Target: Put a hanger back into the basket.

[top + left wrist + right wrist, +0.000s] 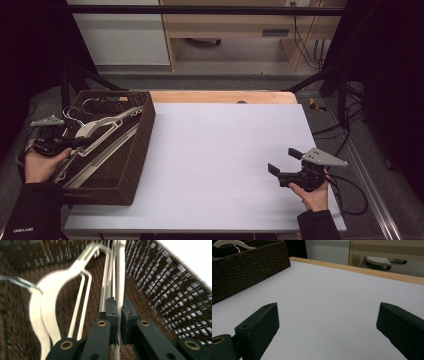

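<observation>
Several white clothes hangers [107, 122] lie in a dark brown woven basket [142, 145] at the table's left. My left gripper [82, 143] reaches into the basket from its left side. In the left gripper view its jaws [119, 307] are closed on the thin straight bar of a white hanger [120, 277], and another broad white hanger [50, 290] lies to the left against the basket wall [162, 285]. My right gripper [282, 161] rests low over the white table surface at the right, open with nothing between its fingers [327, 312]. The basket [244, 272] stands far to its left.
A white sheet [225, 160] covers the table, with a wooden edge [225, 96] along the far side. Black frame bars [320, 75] rise at both back corners. Cables [350, 130] trail off the table's right side. Cabinets [120, 35] stand beyond.
</observation>
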A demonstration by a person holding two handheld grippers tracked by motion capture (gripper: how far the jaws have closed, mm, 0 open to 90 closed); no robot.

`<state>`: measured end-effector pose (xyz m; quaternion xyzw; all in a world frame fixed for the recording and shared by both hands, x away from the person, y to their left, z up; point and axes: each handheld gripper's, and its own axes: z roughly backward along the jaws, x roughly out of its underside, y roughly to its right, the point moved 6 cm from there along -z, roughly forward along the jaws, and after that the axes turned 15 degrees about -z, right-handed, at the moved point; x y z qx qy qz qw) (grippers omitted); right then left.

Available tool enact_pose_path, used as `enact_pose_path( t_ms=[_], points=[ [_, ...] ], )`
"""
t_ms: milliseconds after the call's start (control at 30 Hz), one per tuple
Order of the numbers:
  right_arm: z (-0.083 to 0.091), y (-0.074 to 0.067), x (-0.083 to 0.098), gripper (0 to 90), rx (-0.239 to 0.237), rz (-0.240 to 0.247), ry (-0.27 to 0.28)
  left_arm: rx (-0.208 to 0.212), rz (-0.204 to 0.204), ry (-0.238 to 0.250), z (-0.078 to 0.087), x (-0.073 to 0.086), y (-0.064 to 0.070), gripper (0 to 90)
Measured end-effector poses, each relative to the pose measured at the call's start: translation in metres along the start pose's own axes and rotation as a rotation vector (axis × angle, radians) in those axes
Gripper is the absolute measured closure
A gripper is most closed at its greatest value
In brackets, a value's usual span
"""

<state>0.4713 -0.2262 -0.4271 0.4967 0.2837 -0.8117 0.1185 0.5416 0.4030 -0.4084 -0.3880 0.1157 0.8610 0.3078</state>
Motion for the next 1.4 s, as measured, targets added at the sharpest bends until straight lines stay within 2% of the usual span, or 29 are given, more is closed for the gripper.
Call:
enact_pose_path(
  t_ms=[100,167,200,267,333,400,500,533,600,667,733,767,933,1000,1133,1200,1267,1333,1400],
  points=[
    [0.000,0.000,0.000,4.7,0.000,0.001,-0.001,-0.041,0.029,-0.057,0.001,0.008,-0.004,83.1],
    [0.000,0.000,0.000,4.7,0.000,0.003,-0.002,-0.088,0.026,-0.084,0.004,0.011,-0.005,76.5],
    [0.000,0.000,0.000,4.7,0.001,0.002,-0.002,-0.125,0.042,-0.070,0.008,0.012,-0.006,73.5],
    [0.000,0.000,0.000,4.7,0.002,0.002,0.000,-0.185,0.037,-0.062,0.016,0.013,-0.007,66.6],
    [0.000,0.000,0.000,4.7,0.003,0.000,0.003,-0.197,0.034,-0.022,0.023,0.011,-0.003,62.2],
    [0.001,0.000,0.000,4.6,0.003,-0.001,0.001,-0.226,0.030,0.009,0.029,0.010,0.002,56.6],
    [0.001,0.001,0.000,4.6,0.003,-0.001,0.002,-0.231,-0.005,0.077,0.034,0.003,0.018,48.7],
    [0.001,0.001,0.000,4.6,0.002,-0.001,0.003,-0.216,-0.017,0.086,0.035,0.002,0.024,46.8],
    [0.002,0.001,0.000,4.5,-0.001,-0.004,0.004,-0.185,-0.038,0.156,0.036,-0.006,0.042,44.0],
    [0.002,0.002,0.000,4.4,0.001,-0.004,0.006,-0.159,-0.066,0.191,0.035,-0.012,0.057,38.6],
    [0.002,0.002,0.000,4.3,0.002,-0.008,0.010,-0.129,-0.097,0.249,0.032,-0.019,0.077,33.1],
    [0.003,0.002,-0.001,4.3,0.001,-0.005,0.012,-0.111,-0.098,0.275,0.030,-0.022,0.085,29.7],
    [0.006,0.003,-0.002,3.8,-0.004,-0.004,0.024,-0.029,-0.119,0.336,0.017,-0.031,0.122,18.7],
    [0.008,0.003,-0.003,3.7,-0.006,-0.006,0.028,-0.008,-0.144,0.354,0.011,-0.034,0.137,14.9],
    [0.010,0.005,-0.003,3.5,-0.008,-0.004,0.034,0.008,-0.188,0.344,-0.003,-0.036,0.157,8.6],
    [0.011,0.006,-0.004,3.5,-0.008,-0.006,0.039,0.012,-0.189,0.353,-0.009,-0.034,0.165,8.7],
    [0.013,0.007,-0.004,3.6,-0.008,-0.002,0.044,0.021,-0.187,0.352,-0.012,-0.033,0.169,9.0],
    [0.014,0.006,-0.005,3.5,-0.013,-0.002,0.050,0.006,-0.191,0.364,-0.011,-0.032,0.170,9.3],
    [0.015,0.007,-0.006,3.5,-0.012,0.002,0.054,0.016,-0.185,0.372,-0.011,-0.032,0.169,9.3]
  ],
)
